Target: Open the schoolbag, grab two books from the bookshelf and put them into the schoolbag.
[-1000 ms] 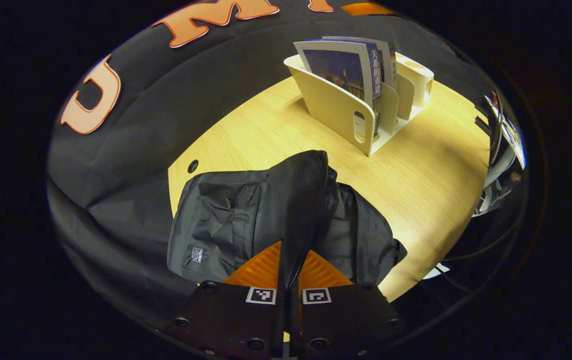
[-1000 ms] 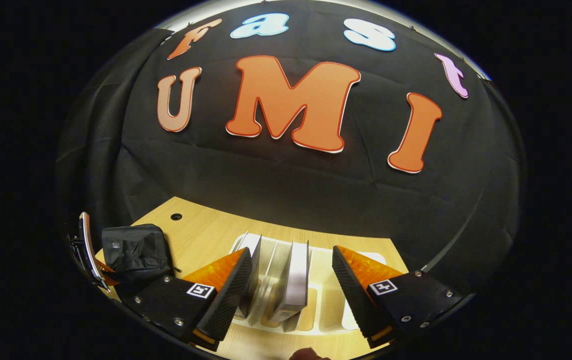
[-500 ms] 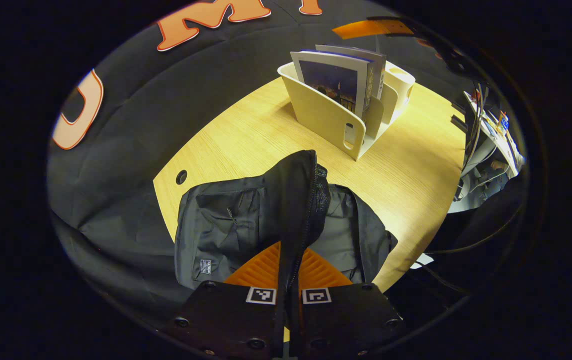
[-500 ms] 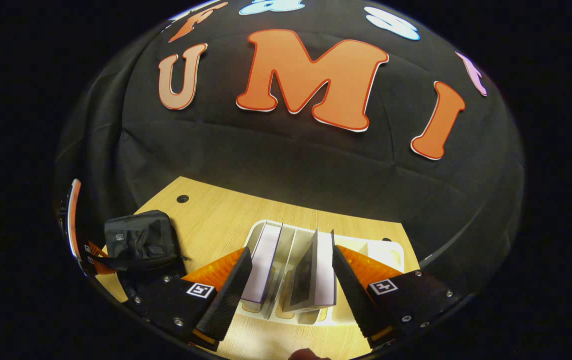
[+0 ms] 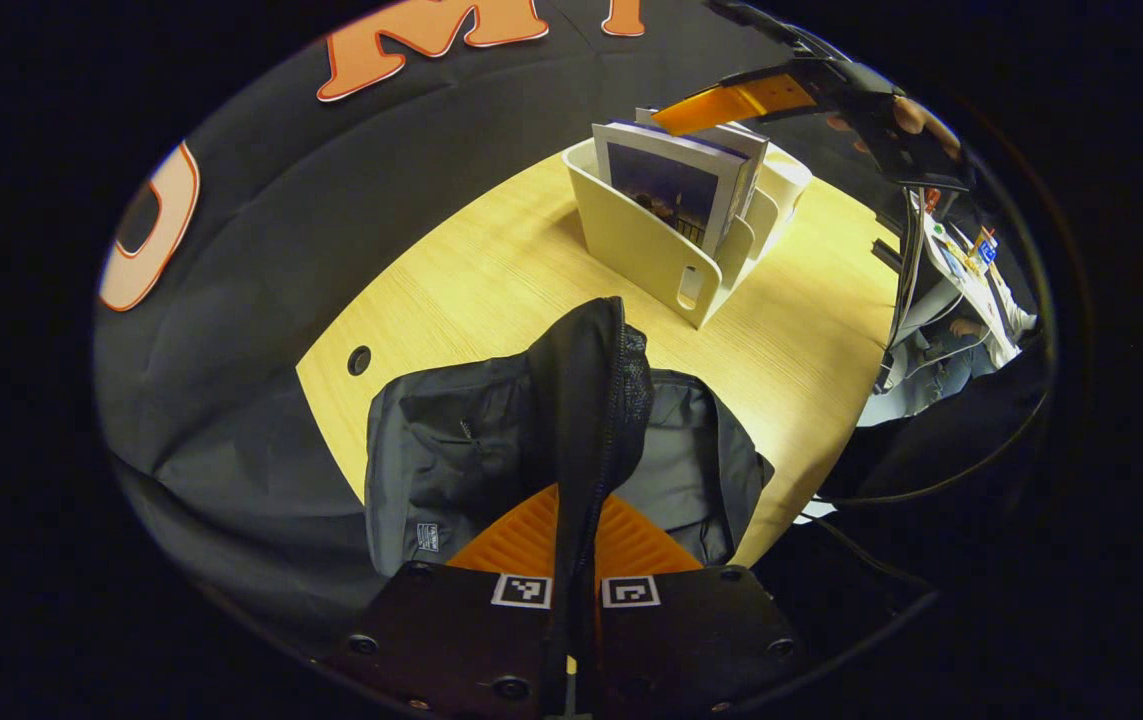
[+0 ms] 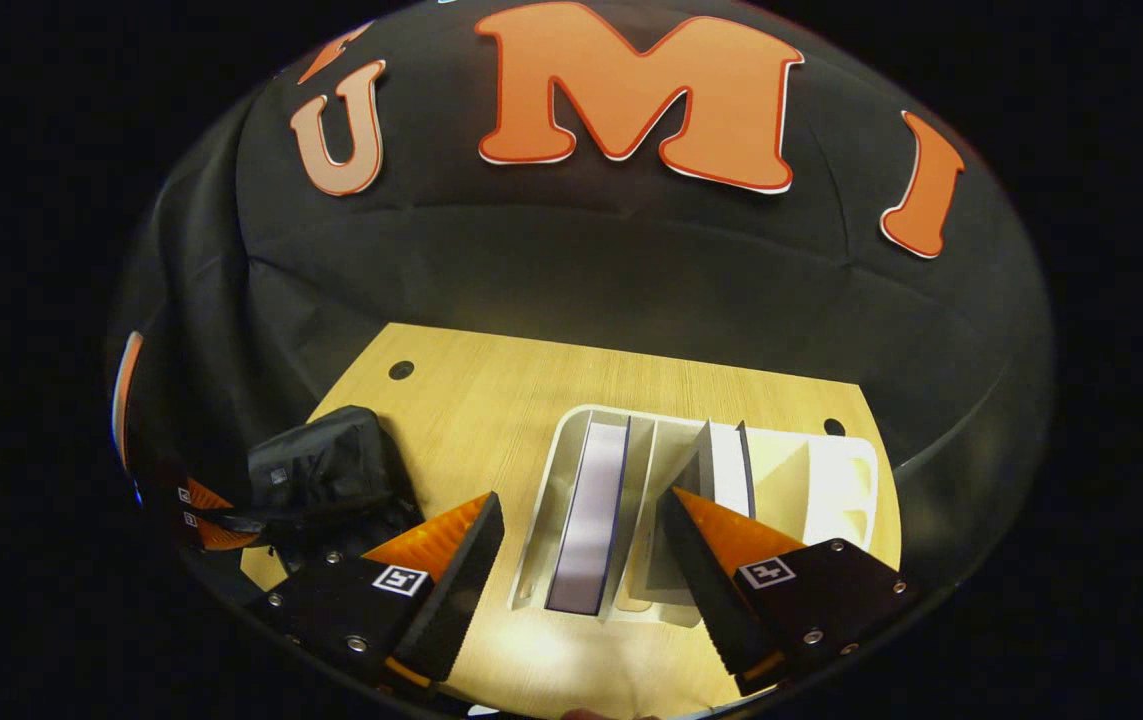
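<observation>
Right gripper point(image 6: 581, 560) has descended over the bookshelf point(image 6: 831, 480), jaws spread, straddling a book point(image 6: 591, 515); left gripper point(image 5: 576, 545) stays clamped on the schoolbag flap point(image 5: 586, 400).

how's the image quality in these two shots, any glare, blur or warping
Left gripper view: sharp centre, fisheye bends the table edge, schoolbag interior dim. Right gripper view: bright glare patch on the table near the bookshelf; edges warped, dark and slightly soft.

Matt cloth schoolbag point(image 5: 451, 450), wood-grain table point(image 5: 491, 280)
</observation>
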